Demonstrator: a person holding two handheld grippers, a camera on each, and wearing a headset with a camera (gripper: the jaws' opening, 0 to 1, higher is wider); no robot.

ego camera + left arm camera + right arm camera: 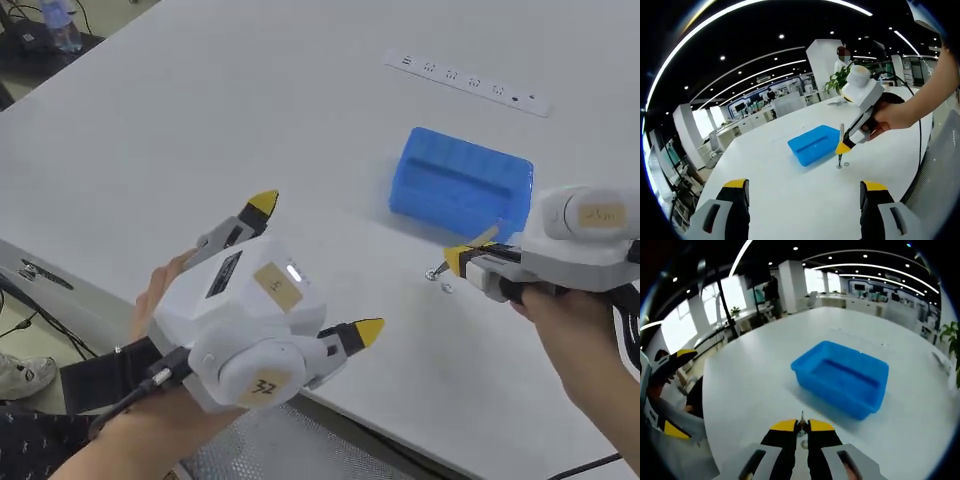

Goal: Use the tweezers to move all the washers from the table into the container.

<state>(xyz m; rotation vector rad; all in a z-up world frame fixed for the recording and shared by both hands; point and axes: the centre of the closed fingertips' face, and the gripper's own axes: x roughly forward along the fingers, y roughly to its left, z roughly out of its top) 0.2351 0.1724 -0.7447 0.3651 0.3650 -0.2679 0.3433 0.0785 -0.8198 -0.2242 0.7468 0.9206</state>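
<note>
Your left gripper [314, 266] sits in the lower left of the head view, and its yellow-tipped jaws are spread wide with nothing between them. In the left gripper view those jaws rise at the bottom left and bottom right over the bare white table [770, 200].

Your right gripper [458, 260] comes in from the right edge of the head view. Its jaws are pressed narrow on the tweezers [841, 134], whose points reach down to the tabletop just below the blue container [460, 185]. A washer [447, 289] lies on the table right beside the tweezer tips. You cannot tell whether the tips grip another one.

The container is right of centre in the head view and above your closed jaws in the right gripper view. A white power strip [468, 83] lies near the top of the head view.
</note>
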